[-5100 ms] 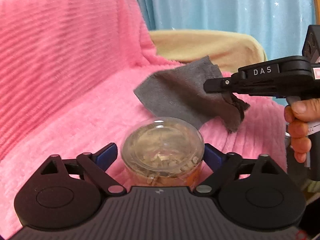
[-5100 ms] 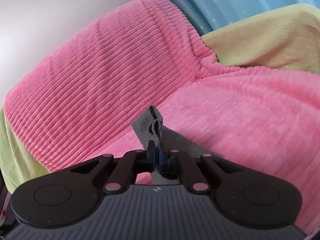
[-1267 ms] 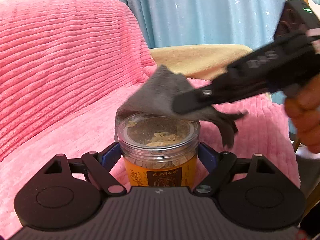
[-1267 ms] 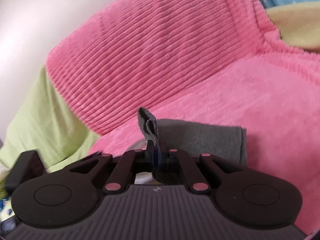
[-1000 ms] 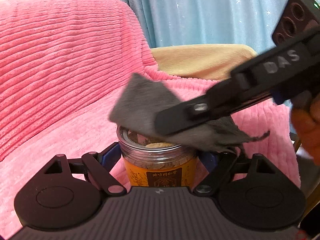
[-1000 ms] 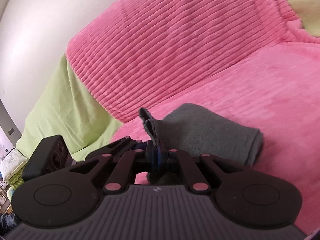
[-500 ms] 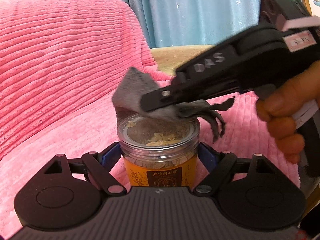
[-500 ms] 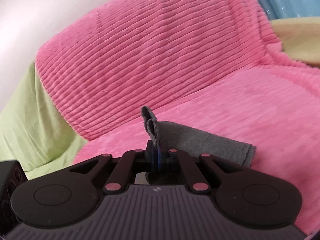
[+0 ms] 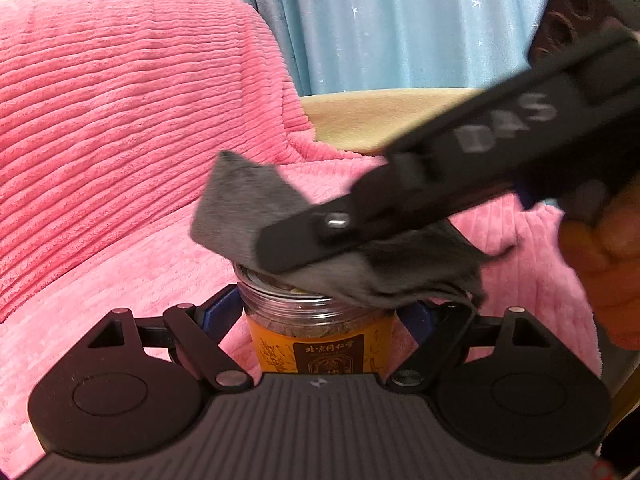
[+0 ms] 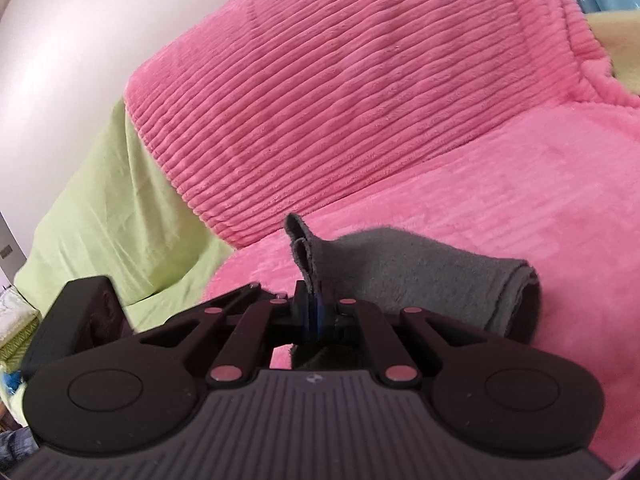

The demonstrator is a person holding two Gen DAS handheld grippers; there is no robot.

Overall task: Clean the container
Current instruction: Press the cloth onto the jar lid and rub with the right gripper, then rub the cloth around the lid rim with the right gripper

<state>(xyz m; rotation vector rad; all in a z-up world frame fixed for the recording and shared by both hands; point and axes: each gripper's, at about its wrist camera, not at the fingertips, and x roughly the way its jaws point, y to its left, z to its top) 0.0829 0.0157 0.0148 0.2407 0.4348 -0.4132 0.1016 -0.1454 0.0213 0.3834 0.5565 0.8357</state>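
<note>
Grey cloth (image 9: pixel 248 208) in right jaws lies atop upright jar (image 9: pixel 316 332); left jaws clamp jar.

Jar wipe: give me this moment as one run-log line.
phase: wiping lid | left tongs: shut on jar | right tongs: shut on cloth | cloth: on jar top | surface: pink blanket

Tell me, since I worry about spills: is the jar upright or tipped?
Upright. The jar stands vertical between the left gripper's blue pads, label level, while the right gripper presses the grey cloth on its top.
</note>
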